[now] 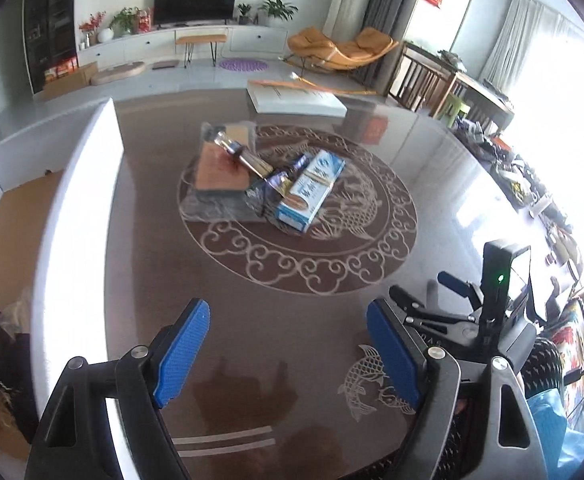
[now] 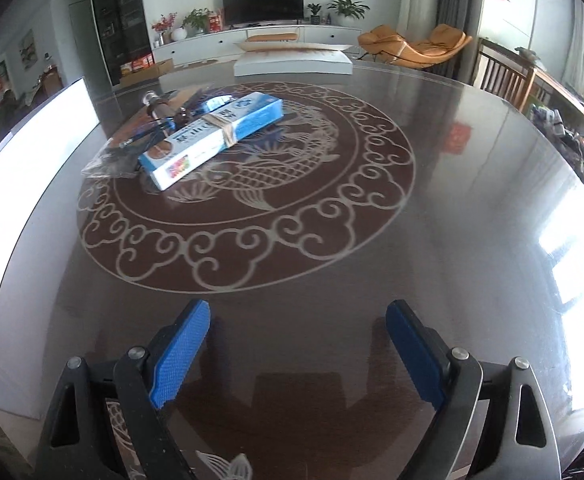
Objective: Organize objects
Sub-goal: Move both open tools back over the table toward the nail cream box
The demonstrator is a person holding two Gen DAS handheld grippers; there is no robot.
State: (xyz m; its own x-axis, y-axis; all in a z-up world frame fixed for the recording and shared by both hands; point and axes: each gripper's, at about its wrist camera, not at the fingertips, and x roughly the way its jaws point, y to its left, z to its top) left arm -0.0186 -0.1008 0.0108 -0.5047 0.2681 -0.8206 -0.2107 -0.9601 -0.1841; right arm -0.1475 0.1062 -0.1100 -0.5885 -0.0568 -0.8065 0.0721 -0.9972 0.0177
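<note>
The left gripper (image 1: pixel 288 354) hangs over the near part of the dark glossy table (image 1: pixel 252 320), its blue ribbed pads (image 1: pixel 184 350) spread wide with nothing between them. The right gripper (image 2: pixel 297 354) is just beside it to the right, jaws likewise wide apart and empty; both only face the tabletop.

Farther out, on the pale fish-and-cloud medallion (image 2: pixel 252 208) inlaid in the table's centre, lies the small pile to be organized. A long blue-and-white cardboard box (image 1: pixel 309 190), rectangular and bound with a tan band, rests on the medallion's middle. Touching its left side is a crumpled shiny foil packet (image 1: pixel 276 178), and left of that a flat orange slab (image 1: pixel 220 172) on clear plastic wrap, with a slim bottle-like item (image 1: pixel 238 152) lying across it.

Beyond the medallion, at the table's far edge, sits a flat white box (image 1: pixel 297 100).
</note>
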